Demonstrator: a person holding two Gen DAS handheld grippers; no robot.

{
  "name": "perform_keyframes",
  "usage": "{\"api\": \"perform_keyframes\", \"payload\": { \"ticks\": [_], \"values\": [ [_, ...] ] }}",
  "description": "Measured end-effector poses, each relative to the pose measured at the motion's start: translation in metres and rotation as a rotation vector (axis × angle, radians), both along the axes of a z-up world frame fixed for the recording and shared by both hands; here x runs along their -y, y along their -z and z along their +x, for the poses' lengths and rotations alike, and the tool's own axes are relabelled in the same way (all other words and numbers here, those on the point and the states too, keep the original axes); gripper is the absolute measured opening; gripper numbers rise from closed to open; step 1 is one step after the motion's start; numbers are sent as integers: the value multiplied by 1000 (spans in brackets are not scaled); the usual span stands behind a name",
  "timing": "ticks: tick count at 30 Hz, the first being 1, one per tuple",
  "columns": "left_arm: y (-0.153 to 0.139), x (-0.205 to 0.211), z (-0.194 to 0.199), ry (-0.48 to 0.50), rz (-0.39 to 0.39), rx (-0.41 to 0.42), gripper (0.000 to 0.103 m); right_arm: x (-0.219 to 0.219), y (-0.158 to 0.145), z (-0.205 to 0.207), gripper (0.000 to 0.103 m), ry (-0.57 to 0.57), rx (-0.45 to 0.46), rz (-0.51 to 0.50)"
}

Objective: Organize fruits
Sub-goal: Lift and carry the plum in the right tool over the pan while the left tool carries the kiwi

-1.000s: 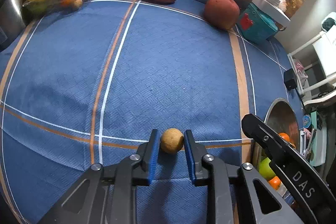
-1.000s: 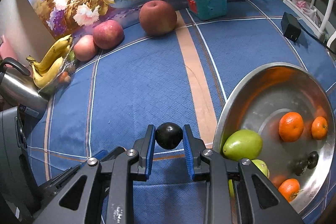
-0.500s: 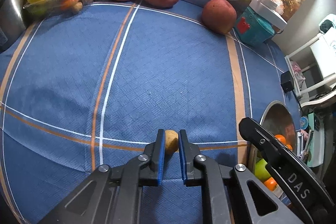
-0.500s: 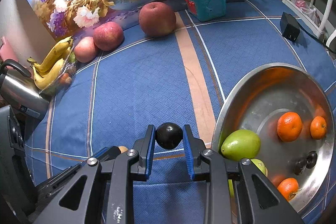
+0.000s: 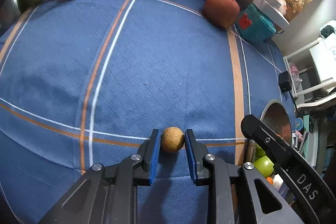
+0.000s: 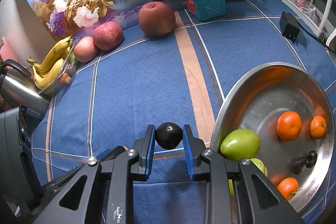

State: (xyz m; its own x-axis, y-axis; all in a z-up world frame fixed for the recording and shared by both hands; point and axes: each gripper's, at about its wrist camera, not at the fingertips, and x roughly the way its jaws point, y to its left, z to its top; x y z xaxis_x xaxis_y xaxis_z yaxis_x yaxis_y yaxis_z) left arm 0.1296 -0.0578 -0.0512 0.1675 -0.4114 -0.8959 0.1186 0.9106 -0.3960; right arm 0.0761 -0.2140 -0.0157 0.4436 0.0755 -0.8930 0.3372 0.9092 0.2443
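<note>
Low over the cloth, left gripper [image 5: 172, 140] fingers seemingly pinch a brown fruit [image 5: 172, 139]; right gripper [image 6: 169, 135] fingers pinch a dark plum [image 6: 169, 135].

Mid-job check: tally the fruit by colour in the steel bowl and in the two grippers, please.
Orange, in the steel bowl: 3
Green, in bowl: 2
Dark, in bowl: 2, touching
Dark, in right gripper: 1
Tan, between the left gripper fingers: 1
Total: 9
</note>
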Motion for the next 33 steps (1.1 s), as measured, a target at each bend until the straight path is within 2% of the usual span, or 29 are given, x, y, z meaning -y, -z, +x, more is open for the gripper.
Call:
{"api": "perform_keyframes", "payload": {
  "ticks": [16,25,33],
  "values": [
    [-6,10,-1,7,22,23,26,0,0,0,27,-4,-3,-2],
    [-34,2,-2,-11,-11,88,26,2,-5,-2,27,2,5,-5],
    [-60,13,-8,12,-36,143,26,8,-8,-8,27,13,-2,-25]
  ]
}}
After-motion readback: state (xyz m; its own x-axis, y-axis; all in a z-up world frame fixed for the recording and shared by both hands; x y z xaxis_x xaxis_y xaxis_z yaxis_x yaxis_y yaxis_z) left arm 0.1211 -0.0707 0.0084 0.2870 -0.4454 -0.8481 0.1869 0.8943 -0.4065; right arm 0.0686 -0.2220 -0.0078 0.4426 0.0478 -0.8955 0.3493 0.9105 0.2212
